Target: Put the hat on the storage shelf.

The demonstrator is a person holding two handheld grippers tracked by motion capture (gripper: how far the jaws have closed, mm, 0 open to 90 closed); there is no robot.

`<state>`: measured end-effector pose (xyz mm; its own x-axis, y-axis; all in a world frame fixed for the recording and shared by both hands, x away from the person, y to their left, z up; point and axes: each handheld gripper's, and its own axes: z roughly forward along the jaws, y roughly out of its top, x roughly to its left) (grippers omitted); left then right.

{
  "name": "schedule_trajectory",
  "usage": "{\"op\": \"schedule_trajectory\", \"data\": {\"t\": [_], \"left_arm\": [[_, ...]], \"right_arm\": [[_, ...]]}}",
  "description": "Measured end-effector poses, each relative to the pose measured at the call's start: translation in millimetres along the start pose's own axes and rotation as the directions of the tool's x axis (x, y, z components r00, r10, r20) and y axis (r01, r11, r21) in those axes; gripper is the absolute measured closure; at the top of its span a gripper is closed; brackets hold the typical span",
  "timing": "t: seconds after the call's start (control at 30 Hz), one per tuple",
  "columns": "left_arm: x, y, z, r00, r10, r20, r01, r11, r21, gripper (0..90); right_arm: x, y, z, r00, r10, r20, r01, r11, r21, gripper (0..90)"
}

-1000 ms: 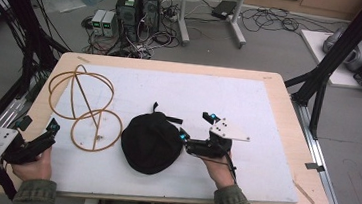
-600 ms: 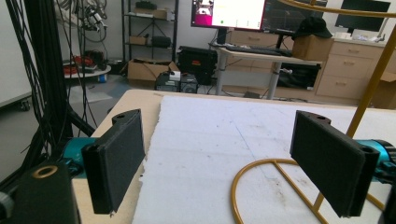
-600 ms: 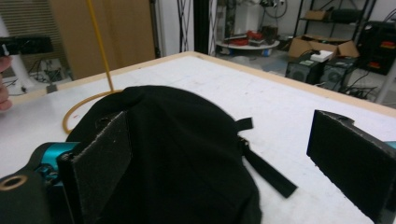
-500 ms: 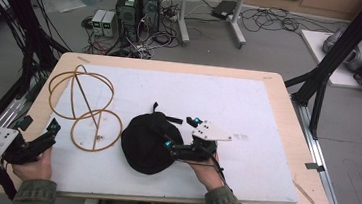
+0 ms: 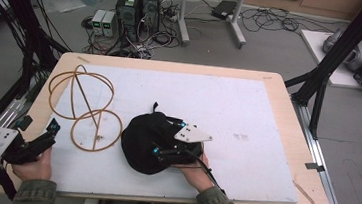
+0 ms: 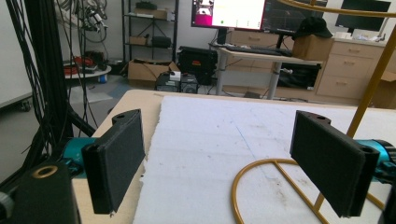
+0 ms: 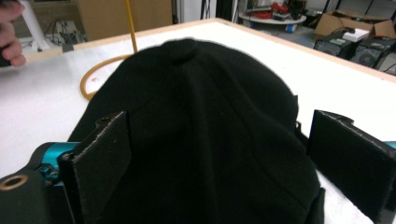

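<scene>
A black cap [image 5: 140, 141] lies on the white foam board [image 5: 233, 107], near its front edge. My right gripper [image 5: 168, 138] reaches over the cap's right side from the front. In the right gripper view the cap [image 7: 201, 116] bulges between the two wide-set jaws of the right gripper [image 7: 219, 123]. The jaws have just been closing a little; one pad [image 7: 105, 158] brushes the fabric, the other stands apart. My left gripper [image 5: 41, 124] rests at the board's front left corner, open. In its own view the left gripper [image 6: 219, 140] has nothing between its pads.
A gold wire stand [image 5: 81, 97] of hoops and a rod sits at the board's left, between the left gripper and the cap; its base ring [image 6: 280, 168] lies just ahead of the left jaws. The wooden table edge [image 5: 289, 102] frames the board. Computers and cables cover the floor beyond.
My right gripper has moved left and down from beside the cap until its jaws straddle it. The left gripper has kept still.
</scene>
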<state>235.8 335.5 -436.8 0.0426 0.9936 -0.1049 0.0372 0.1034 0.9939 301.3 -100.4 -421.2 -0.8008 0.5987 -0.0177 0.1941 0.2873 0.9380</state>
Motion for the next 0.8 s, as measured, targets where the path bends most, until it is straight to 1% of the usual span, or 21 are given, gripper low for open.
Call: {"op": "schedule_trajectory", "data": {"t": [0.03,0.07,0.1,0.2,0.23,0.3,0.33,0.37,0.4,0.43,0.47,0.5,0.53,0.57,0.6,0.67,0.8], "left_arm": [[0.0,0.0,0.1,1.0000,0.000,0.001,0.000,1.0000,0.000,17.9],[-0.2,0.0,0.1,1.0000,0.001,0.001,-0.001,1.0000,0.000,17.9],[-0.3,0.1,0.0,1.0000,0.001,0.000,-0.001,1.0000,-0.001,17.9],[0.0,0.1,0.0,1.0000,0.001,-0.002,-0.001,1.0000,-0.001,17.9],[0.0,0.0,0.0,1.0000,0.001,-0.002,-0.001,1.0000,0.000,17.9],[0.1,0.0,0.1,1.0000,0.002,-0.002,-0.002,1.0000,0.000,17.9],[0.1,0.0,0.2,1.0000,0.001,-0.002,-0.001,1.0000,0.000,17.9],[0.1,-0.1,0.2,1.0000,0.001,-0.001,-0.001,1.0000,0.000,17.9],[0.1,-0.1,0.2,1.0000,0.002,-0.002,-0.002,1.0000,0.000,17.9],[0.0,-0.1,0.4,1.0000,0.002,-0.002,-0.002,1.0000,-0.001,17.9],[0.1,-0.1,0.3,1.0000,0.002,0.000,-0.002,1.0000,0.001,17.9],[0.0,-0.2,0.4,1.0000,0.002,0.000,-0.002,1.0000,-0.001,17.9],[-0.1,-0.1,0.4,1.0000,0.002,0.000,-0.002,1.0000,-0.002,17.9],[-0.1,-0.1,0.4,1.0000,0.002,0.000,-0.002,1.0000,-0.001,17.9],[0.0,-0.1,0.4,1.0000,0.002,-0.001,-0.002,1.0000,-0.001,17.9],[0.0,-0.1,0.3,1.0000,0.002,-0.001,-0.002,1.0000,-0.001,17.9],[0.1,-0.1,0.3,1.0000,0.001,0.001,-0.001,1.0000,0.001,17.9]], "right_arm": [[0.8,-1.0,-0.8,0.9995,-0.019,-0.026,0.019,1.000,0.006,29.2],[1.1,-1.3,-0.5,0.9994,-0.030,-0.020,0.030,1.000,0.005,32.0],[1.7,-1.6,-0.5,0.9992,-0.036,-0.016,0.036,0.999,0.009,36.9],[0.1,-2.9,0.1,0.9995,-0.030,-0.002,0.030,0.999,0.013,50.4],[-1.2,-3.0,0.1,0.9998,-0.010,-0.016,0.010,1.000,0.019,56.4],[-3.8,-3.1,0.0,0.9988,0.016,-0.047,-0.015,1.000,0.024,68.5],[-3.8,-3.2,-0.5,0.9982,0.017,-0.058,-0.015,1.000,0.025,73.5],[-3.8,-3.0,-0.9,0.9977,-0.004,-0.068,0.005,1.000,0.021,79.0],[-3.4,-2.8,-1.9,0.9975,-0.011,-0.069,0.013,1.000,0.023,84.6],[-4.0,-2.9,-2.1,0.9965,-0.011,-0.082,0.013,1.000,0.022,86.5],[-4.8,-2.9,-2.2,0.9959,0.002,-0.091,0.000,1.000,0.026,87.1],[-5.0,-3.2,-2.4,0.9958,0.015,-0.090,-0.012,0.999,0.030,87.6],[-5.1,-3.2,-2.8,0.9962,0.016,-0.085,-0.014,1.000,0.028,87.9],[-4.0,-3.2,-2.8,0.9966,0.013,-0.082,-0.010,1.000,0.028,88.1],[-3.1,-3.1,-3.0,0.9972,-0.001,-0.075,0.003,1.000,0.027,88.2],[-1.7,-3.2,-3.3,0.9977,-0.003,-0.067,0.005,1.000,0.025,88.3],[-2.6,-3.5,-3.8,0.9973,0.012,-0.073,-0.011,1.000,0.020,88.3]]}}
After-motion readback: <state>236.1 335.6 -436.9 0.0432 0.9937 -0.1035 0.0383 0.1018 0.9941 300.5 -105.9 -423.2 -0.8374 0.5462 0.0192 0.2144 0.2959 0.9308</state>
